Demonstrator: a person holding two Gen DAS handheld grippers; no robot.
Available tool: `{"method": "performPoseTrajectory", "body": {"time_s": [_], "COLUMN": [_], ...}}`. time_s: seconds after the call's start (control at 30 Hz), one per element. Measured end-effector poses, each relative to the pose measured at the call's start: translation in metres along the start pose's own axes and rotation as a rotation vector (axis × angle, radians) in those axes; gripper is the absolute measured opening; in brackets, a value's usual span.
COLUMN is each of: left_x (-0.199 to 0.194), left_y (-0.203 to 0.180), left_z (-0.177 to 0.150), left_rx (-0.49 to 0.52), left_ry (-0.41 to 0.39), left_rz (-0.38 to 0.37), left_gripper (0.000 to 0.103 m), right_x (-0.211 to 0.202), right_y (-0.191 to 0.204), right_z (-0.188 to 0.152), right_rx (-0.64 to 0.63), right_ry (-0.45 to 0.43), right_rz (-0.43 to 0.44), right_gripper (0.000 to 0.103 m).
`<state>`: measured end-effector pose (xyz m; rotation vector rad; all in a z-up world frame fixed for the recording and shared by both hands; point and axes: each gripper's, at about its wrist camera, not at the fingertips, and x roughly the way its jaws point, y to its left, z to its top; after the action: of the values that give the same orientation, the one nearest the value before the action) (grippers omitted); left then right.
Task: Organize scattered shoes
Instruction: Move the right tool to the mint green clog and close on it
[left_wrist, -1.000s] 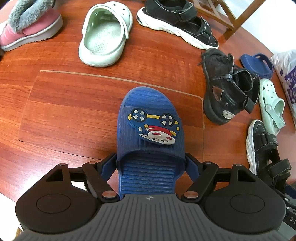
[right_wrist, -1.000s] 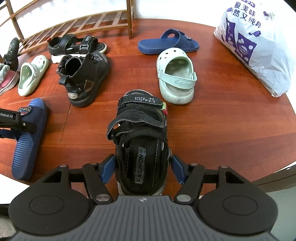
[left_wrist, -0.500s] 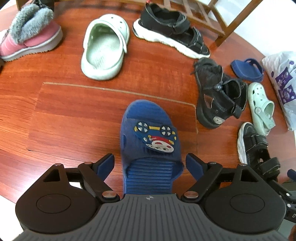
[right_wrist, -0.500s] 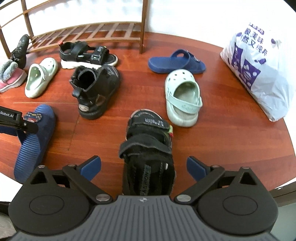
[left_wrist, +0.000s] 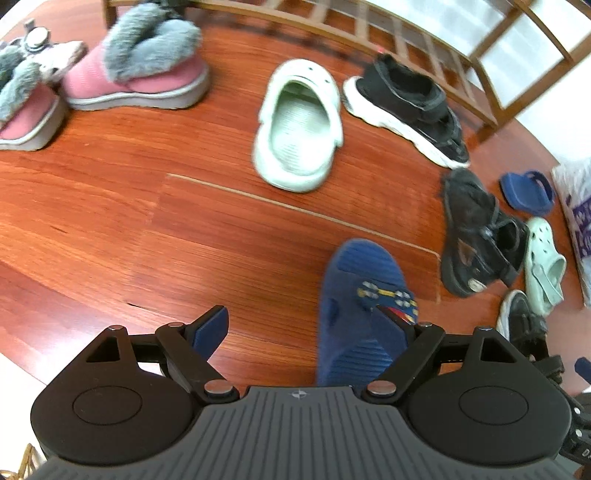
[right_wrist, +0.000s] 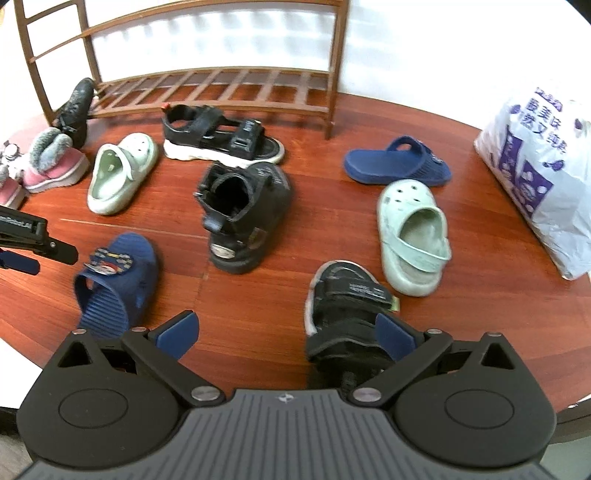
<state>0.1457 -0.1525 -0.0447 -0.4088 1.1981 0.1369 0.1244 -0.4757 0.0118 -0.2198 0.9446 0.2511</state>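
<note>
A blue slipper with a car badge (left_wrist: 362, 295) lies on the red wooden floor, partly behind my left gripper's right finger. My left gripper (left_wrist: 301, 328) is open and holds nothing; its centre is over bare floor just left of the slipper. In the right wrist view a black strap sandal (right_wrist: 343, 295) lies on the floor by the right finger of my right gripper (right_wrist: 286, 332), which is open and empty. The blue car slipper (right_wrist: 118, 273) sits to its left, with the left gripper (right_wrist: 37, 247) above it at the frame edge.
A wooden shoe rack (right_wrist: 221, 85) stands against the wall. Scattered before it are pink fur boots (left_wrist: 140, 77), two mint clogs (right_wrist: 122, 173) (right_wrist: 413, 236), a white-soled black sandal (right_wrist: 221, 136), a black high shoe (right_wrist: 243, 214) and a plain blue slipper (right_wrist: 399, 162). A plastic bag (right_wrist: 539, 162) sits at right.
Both grippers opened and let go, the left of the blue car slipper, the right of the black sandal. Both pulled back and shifted left, so each shoe now lies toward the right finger.
</note>
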Motion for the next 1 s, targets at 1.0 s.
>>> {"method": "performPoseTrajectory", "body": {"time_s": [1.0], "left_x": [-0.062], "left_y": [0.165], "left_z": [0.061], "left_rx": [0.060], "left_ry": [-0.046], "left_rz": [0.009], "left_gripper": [0.086], "right_x": [0.058], "right_y": [0.183], "right_z": [0.075], "right_rx": [0.012], "right_ry": [-0.009], "right_rz": [0.059], "right_gripper": [0.102]}}
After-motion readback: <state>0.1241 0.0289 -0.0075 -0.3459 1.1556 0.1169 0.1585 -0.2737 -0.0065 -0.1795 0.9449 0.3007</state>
